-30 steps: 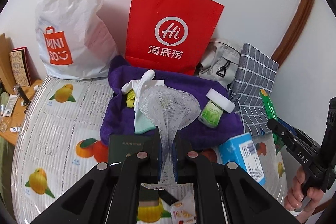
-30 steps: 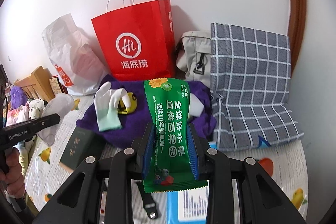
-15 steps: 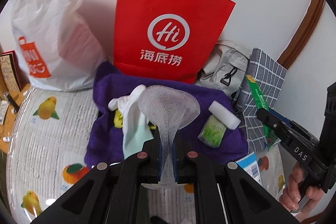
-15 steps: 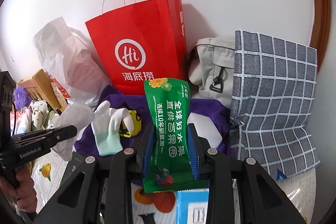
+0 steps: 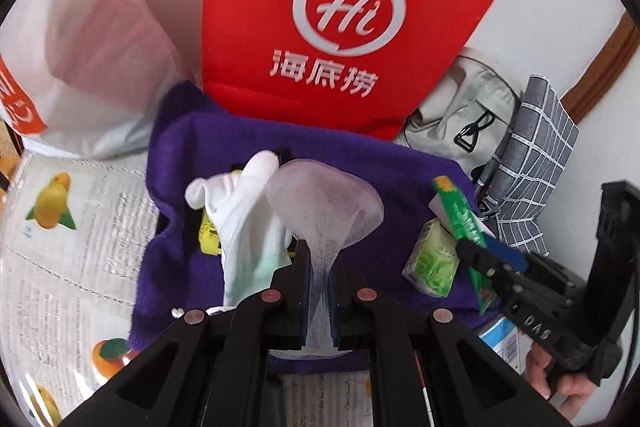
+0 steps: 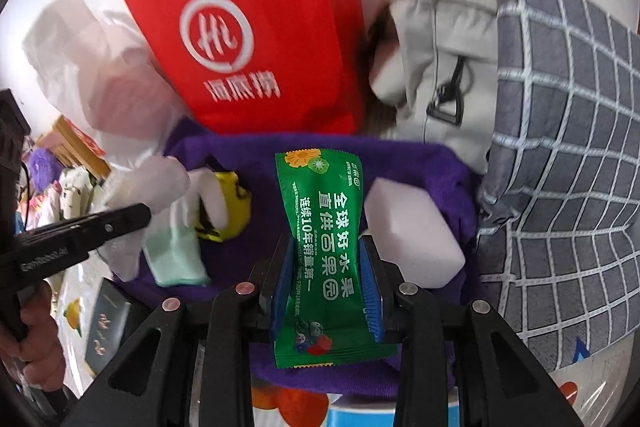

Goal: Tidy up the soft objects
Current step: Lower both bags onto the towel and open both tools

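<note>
Blur smears the right wrist view, so the small print on my green snack packet [image 6: 326,259] stays unreadable; only the large white Chinese characters down its face come through. My right gripper [image 6: 327,283] has that packet between its blue pads, upright, over the purple towel [image 6: 404,159]; the jaws are easing apart, the pads at the packet's edges. My left gripper [image 5: 319,291] is pressed tight on the stem of a white mesh net [image 5: 324,203], which flares out above the jaws, also over the towel.

Hidden parts: the yellow item [image 5: 208,237] is mostly covered by the white glove [image 5: 244,227] lying on the towel, and I cannot tell what it is. The green-labelled bottle [image 5: 430,261] lies on the towel's right side, partly behind the packet; its label is too small to read. A blue-and-white box [image 5: 502,345] is cut off behind the right tool.

Writing: the red paper bag [image 5: 336,11] shows a white "Hi" logo with Chinese characters below. The white plastic bag [image 5: 80,39] has an orange patch, its letters cropped. "DAS" is moulded on my right tool's side in the left view. A grey bag [image 6: 444,67] and a grey checked cloth [image 6: 568,155] lean at the wall.
</note>
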`<act>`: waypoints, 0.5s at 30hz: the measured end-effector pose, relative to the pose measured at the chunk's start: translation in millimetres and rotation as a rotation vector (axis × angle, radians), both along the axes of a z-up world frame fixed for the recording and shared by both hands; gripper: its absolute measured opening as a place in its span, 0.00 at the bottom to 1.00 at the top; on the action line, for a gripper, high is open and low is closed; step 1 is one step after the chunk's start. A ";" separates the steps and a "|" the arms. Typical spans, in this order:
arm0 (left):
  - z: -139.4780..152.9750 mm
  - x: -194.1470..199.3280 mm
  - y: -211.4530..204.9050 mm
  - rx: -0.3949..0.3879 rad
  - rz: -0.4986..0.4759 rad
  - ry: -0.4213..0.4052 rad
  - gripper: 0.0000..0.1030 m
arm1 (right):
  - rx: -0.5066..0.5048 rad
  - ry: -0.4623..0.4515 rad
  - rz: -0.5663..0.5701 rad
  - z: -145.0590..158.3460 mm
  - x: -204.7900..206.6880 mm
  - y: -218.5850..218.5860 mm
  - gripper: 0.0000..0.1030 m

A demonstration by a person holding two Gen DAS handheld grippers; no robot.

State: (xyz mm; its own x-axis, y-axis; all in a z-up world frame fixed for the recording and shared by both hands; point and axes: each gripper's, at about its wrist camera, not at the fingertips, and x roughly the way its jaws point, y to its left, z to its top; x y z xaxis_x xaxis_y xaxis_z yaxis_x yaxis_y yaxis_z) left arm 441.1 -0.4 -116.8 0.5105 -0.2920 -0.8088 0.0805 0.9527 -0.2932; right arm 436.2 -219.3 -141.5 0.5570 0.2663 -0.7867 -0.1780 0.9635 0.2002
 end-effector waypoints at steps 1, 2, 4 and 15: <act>-2.5 2.0 -0.4 -0.005 -0.002 0.009 0.08 | 0.003 0.013 0.007 -4.5 1.8 0.7 0.33; -5.3 3.3 -0.7 -0.007 -0.006 0.017 0.08 | 0.004 0.025 0.011 -8.6 3.6 1.6 0.33; -11.8 6.5 -2.8 -0.011 -0.018 0.038 0.08 | -0.005 0.031 0.011 -12.9 6.1 3.4 0.33; -42.1 18.6 -16.3 -0.008 -0.032 0.115 0.08 | -0.094 0.064 0.017 -37.8 14.5 15.4 0.33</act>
